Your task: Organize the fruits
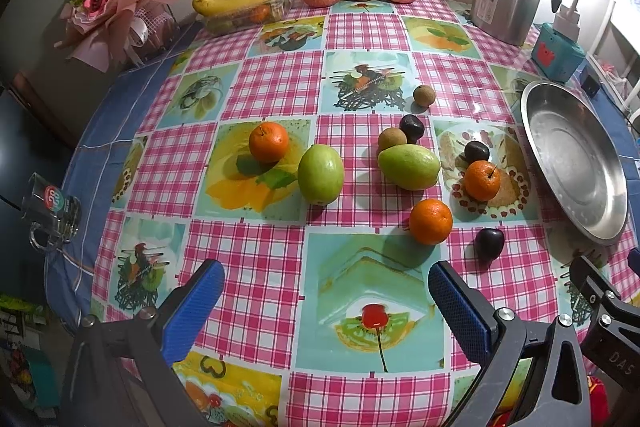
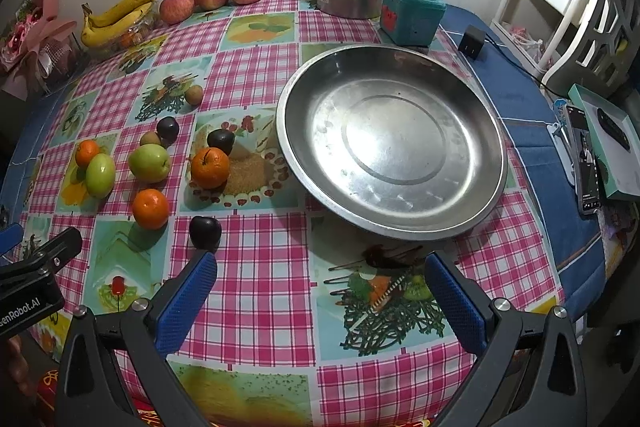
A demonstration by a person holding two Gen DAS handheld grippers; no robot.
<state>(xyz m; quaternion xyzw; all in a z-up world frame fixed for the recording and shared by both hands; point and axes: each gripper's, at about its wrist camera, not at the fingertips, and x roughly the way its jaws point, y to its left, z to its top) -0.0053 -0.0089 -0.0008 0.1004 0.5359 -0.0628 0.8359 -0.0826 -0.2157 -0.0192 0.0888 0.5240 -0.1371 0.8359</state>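
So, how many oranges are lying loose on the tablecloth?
3: one orange far left beside a green fruit, one nearest the steel basin, one in front.

Three oranges (image 1: 268, 141), two guavas (image 1: 321, 174), three plums (image 1: 411, 128), two longans (image 1: 424, 95).

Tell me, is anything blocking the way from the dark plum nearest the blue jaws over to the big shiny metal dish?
Nothing visible does. The small dark purple plum sits on bare checked tablecloth, left of the round stainless steel dish, with only open cloth between them. The open right gripper hovers just in front of that gap.
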